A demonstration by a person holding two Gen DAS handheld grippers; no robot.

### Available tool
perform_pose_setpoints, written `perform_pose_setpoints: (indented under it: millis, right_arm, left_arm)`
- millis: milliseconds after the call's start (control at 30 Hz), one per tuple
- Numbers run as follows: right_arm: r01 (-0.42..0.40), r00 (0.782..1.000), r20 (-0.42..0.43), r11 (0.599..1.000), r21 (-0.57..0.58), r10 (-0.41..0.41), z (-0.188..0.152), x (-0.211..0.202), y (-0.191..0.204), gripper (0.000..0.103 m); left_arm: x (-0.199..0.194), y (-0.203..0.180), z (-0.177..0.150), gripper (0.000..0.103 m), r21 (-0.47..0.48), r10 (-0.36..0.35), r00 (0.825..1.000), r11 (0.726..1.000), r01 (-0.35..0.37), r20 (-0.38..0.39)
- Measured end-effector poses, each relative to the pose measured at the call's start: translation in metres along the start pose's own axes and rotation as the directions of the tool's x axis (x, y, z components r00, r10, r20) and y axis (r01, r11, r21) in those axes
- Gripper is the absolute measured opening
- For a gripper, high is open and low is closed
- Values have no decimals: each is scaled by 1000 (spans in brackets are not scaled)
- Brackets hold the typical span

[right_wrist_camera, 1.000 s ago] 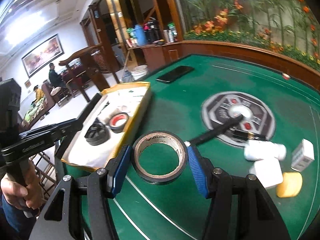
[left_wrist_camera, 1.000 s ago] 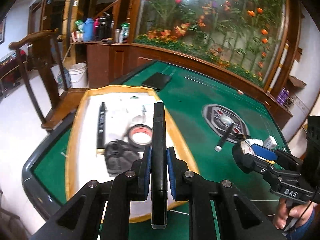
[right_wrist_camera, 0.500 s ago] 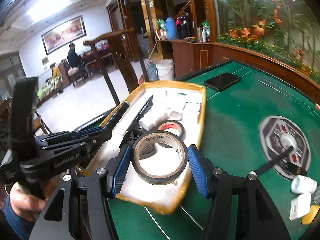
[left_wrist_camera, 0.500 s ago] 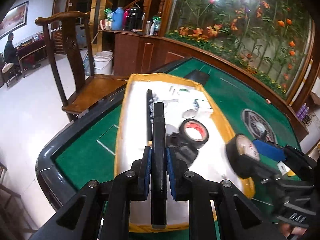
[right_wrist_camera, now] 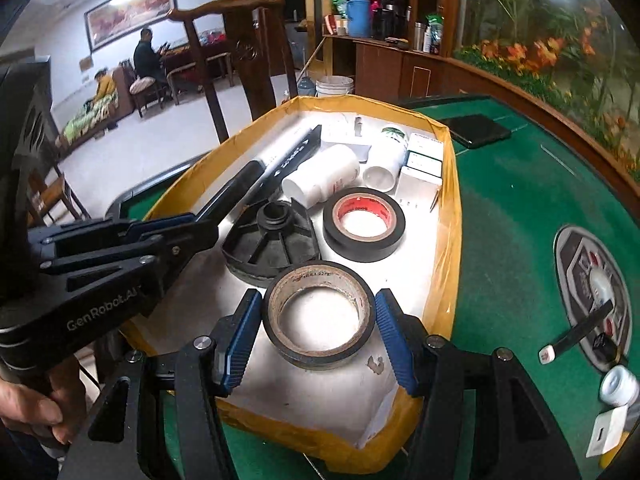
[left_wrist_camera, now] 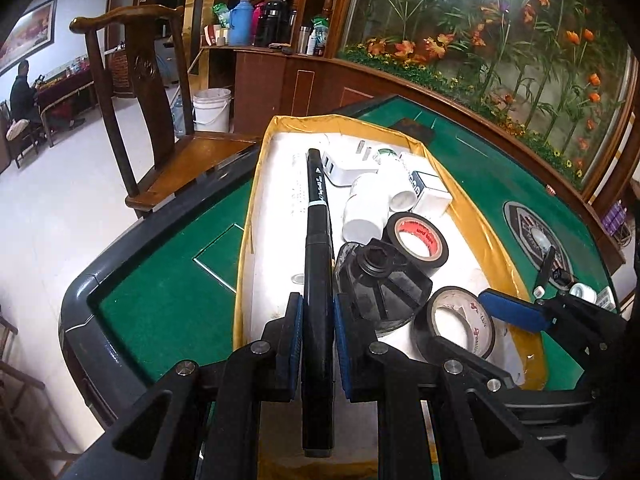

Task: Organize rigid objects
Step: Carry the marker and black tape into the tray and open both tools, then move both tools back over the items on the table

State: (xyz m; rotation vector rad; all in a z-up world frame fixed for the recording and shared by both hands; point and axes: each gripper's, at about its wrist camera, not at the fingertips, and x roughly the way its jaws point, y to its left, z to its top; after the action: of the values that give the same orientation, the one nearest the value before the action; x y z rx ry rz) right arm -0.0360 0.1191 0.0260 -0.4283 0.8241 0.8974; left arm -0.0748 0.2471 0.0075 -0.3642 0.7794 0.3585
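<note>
My left gripper is shut on a black marker pen and holds it lengthwise over the left part of the yellow-rimmed white tray, in line with another black marker lying there. My right gripper is shut on a black tape roll and holds it over the tray's near end. The roll also shows in the left wrist view. In the tray lie a red-cored tape roll, a black ribbed cap, white bottles and small white boxes.
The tray sits on a green felt table. On the felt to the right lie a third marker, a white bottle, a white box and a round emblem. A phone lies behind the tray. A wooden chair stands to the left.
Both grippers have moved left from above the green felt to above the tray, still holding the marker and the tape roll. They are now lower and closer to the tray's contents.
</note>
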Motion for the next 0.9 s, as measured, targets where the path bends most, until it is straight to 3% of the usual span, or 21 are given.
perform_pose_setpoints:
  millis: [233,433,500,700,900]
  right_arm:
    - [6,1000,-10,999,-44,-6,-4,-1,6,59]
    - [-10,1000,27,1000,-8,11,-5,-17,0,64]
    - [-19,999,51,1000,21,18,-4,-27,-6,64]
    - [-65,990,132,986,151,45,-10,-62,-42,65]
    - [-22,971,231,945,328,-58,-47,-114,-114,66]
  left_arm:
    - [-3,-1,-2,15,4,11,1000,1000,-11,-6]
    - [-4,-1,-4,16,-1,11,1000,1000,-11,-23]
    - [-6,0,-4,22,-10,2,1000,1000,-2,-30]
    - [-21,-6,-7,33,-4,-1,1000,1000,1,-11]
    - [-40,-10,-15,34,-4,-17,999,1000,17,36]
